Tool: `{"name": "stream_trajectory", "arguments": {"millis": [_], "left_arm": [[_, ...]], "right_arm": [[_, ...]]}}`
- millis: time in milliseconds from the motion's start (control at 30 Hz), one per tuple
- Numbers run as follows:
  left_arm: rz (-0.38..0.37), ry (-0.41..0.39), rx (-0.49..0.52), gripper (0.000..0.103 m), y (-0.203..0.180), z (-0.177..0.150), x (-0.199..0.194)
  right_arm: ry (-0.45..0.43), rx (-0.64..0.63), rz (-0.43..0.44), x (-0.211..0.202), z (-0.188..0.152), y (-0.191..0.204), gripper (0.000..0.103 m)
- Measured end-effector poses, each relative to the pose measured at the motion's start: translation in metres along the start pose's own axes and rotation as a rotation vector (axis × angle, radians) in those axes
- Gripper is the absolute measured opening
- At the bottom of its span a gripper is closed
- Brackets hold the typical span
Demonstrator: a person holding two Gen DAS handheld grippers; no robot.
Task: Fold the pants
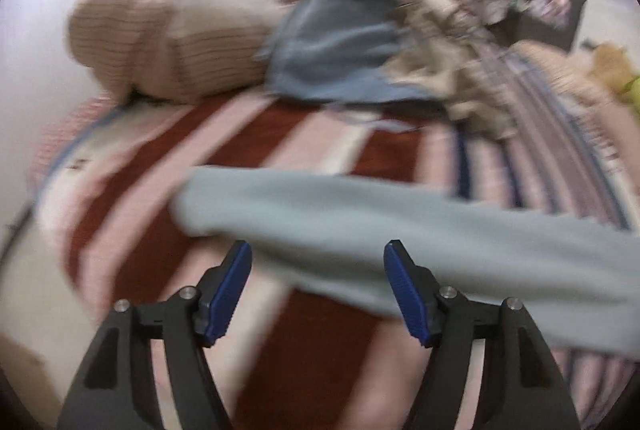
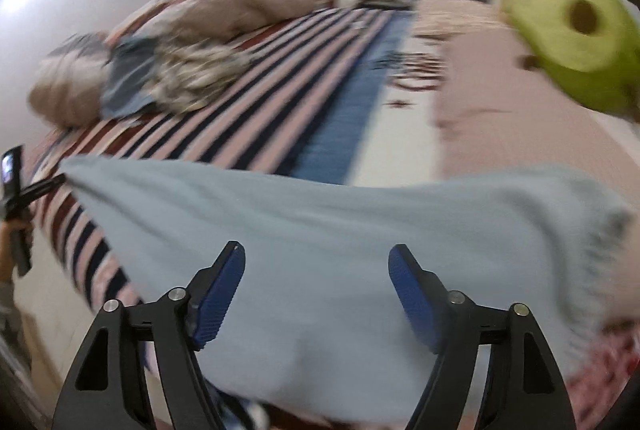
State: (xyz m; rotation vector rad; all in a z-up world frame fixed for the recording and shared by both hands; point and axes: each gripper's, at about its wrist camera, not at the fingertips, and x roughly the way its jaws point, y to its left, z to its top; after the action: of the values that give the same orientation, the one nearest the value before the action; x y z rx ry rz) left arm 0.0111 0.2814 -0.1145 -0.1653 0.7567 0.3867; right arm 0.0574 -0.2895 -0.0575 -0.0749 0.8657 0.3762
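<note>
Pale blue pants (image 1: pixel 400 230) lie in a band across the lower middle of the left wrist view, on the striped bed cover (image 1: pixel 304 134). The left tongs (image 1: pixel 318 258) stand spread, nothing pinched; a heap of other clothes (image 1: pixel 340 54) sits in the upper middle.

From the right wrist view, the pants (image 2: pixel 320 230) fill the lower frame and the right tongs (image 2: pixel 316 262) stand spread above them, empty. A fold looks just laid; next, each pair of tongs likely needs a fresh edge to pinch.
</note>
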Motion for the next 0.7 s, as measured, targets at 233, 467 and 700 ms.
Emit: {"name": "stream_trajectory", "arguments": {"millis": [233,467,700], "left_arm": [[-0.231,-0.011,0.048,0.069,-0.083,0.013,-0.002],[-0.332,0.018,0.076,0.069,-0.132,0.007,-0.001],[-0.359,0.037,0.070,0.070,-0.152,0.003,0.001]], "right_arm": [[-0.064,0.154,-0.209,-0.054,-0.034,-0.072,0.083],[-0.050,0.354,-0.211,-0.052,-0.071,-0.136,0.083],[-0.068,0.485,-0.062,-0.030,-0.093,-0.165,0.087]]}}
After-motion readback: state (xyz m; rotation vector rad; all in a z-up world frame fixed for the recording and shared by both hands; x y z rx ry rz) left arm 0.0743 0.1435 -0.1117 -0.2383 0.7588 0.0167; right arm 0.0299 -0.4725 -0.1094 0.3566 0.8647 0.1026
